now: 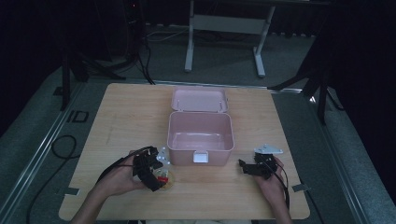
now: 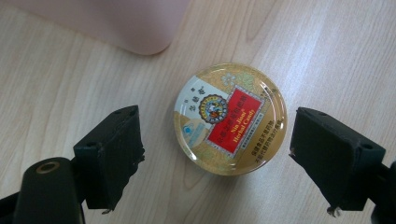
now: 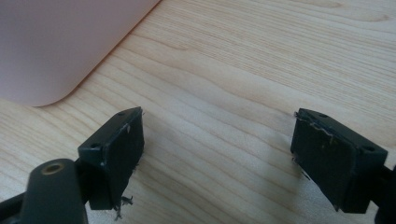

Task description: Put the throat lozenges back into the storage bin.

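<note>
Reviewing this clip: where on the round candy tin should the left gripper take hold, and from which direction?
Across the rim, from straight above. The candy tin lies flat on the table, label up, so only its short round side wall offers opposing faces. The left gripper is open with its jaws on either side, apart from the tin.

Gold tin (image 2: 230, 118) with red label, pink box (image 1: 200, 131), light woodgrain table (image 1: 121, 116).

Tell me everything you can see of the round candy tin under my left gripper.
The candy tin is a flat round tin with a glossy gold lid, lying lid up on the wooden table. Its label has a red panel with white lettering, a white patch with a dark round emblem, and small print. It looks closed. It sits just off the front left corner of the open pink box, apart from it. The left gripper straddles it with jaws open, neither touching.
</note>
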Demonstrator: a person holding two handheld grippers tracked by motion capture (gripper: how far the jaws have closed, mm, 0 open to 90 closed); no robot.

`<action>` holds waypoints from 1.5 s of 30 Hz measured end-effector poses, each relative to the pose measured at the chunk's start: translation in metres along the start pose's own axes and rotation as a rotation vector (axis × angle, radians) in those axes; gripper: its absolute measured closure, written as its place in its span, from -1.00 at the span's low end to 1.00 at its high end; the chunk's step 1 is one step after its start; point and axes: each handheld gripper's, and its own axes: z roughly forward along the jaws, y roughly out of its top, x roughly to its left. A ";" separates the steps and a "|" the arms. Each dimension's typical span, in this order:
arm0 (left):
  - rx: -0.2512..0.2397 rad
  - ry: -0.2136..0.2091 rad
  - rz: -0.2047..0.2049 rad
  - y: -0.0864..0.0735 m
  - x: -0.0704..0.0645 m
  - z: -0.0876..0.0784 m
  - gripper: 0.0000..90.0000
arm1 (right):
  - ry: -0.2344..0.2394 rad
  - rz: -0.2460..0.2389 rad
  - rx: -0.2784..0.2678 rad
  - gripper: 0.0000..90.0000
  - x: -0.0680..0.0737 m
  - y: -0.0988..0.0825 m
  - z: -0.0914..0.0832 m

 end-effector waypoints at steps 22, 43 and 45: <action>0.096 0.014 0.068 0.013 -0.012 0.021 -0.66 | 0.000 0.000 0.000 -0.62 0.000 0.000 0.000; 0.188 0.007 0.133 0.021 -0.013 0.036 -0.62 | 0.000 0.000 0.000 -0.62 0.000 0.000 0.000; 0.196 0.006 0.134 0.022 -0.013 0.037 -0.62 | 0.000 -0.001 0.000 -0.62 0.000 0.000 0.000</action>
